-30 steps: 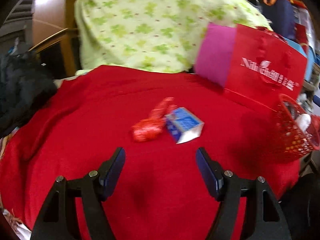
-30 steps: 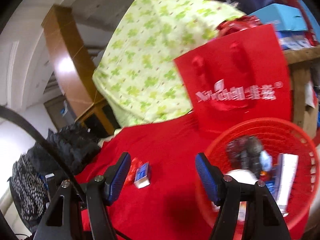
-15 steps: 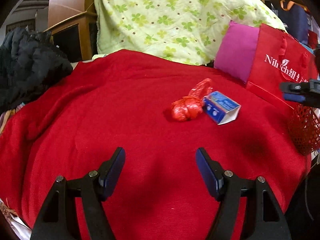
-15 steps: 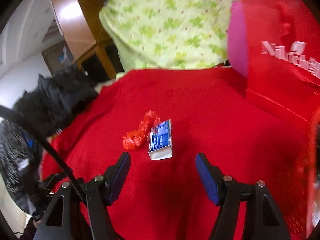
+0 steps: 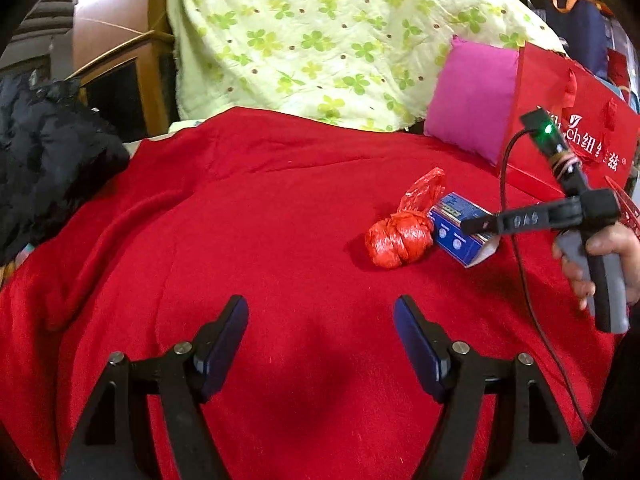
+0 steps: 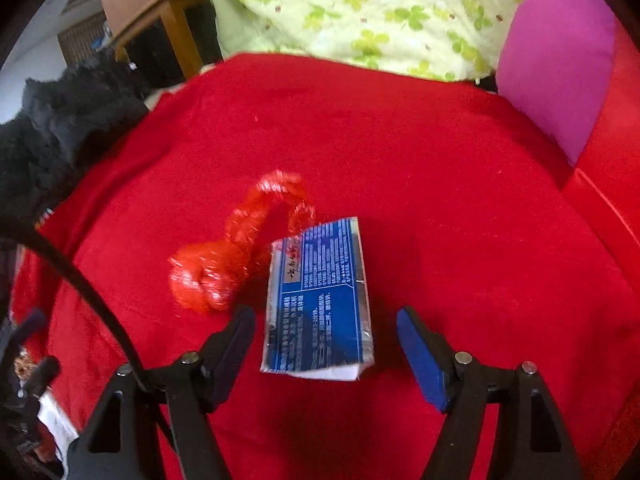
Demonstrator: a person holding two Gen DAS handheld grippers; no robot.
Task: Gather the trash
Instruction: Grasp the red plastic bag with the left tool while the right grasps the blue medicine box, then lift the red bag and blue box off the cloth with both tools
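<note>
A blue carton (image 6: pixel 320 300) lies on the red blanket (image 6: pixel 400 160), with a knotted red plastic bag (image 6: pixel 224 264) touching its left side. My right gripper (image 6: pixel 326 340) is open, its jaws on either side of the carton's near end, not touching it. In the left wrist view the bag (image 5: pixel 400 236) and carton (image 5: pixel 460 232) lie ahead to the right, with the right gripper (image 5: pixel 476 225) reaching over the carton from the right. My left gripper (image 5: pixel 320 336) is open and empty, above bare blanket short of the bag.
A red paper bag (image 5: pixel 580 140) and pink cushion (image 5: pixel 472 100) stand at the back right. A green flowered quilt (image 5: pixel 320 40) hangs behind. Black clothing (image 5: pixel 44 152) lies at the left edge. The rim of a red basket (image 5: pixel 628 208) shows at far right.
My right gripper has swung from the red basket to the carton and closed in until its jaws straddle it. My left gripper has drawn back slightly and stays open.
</note>
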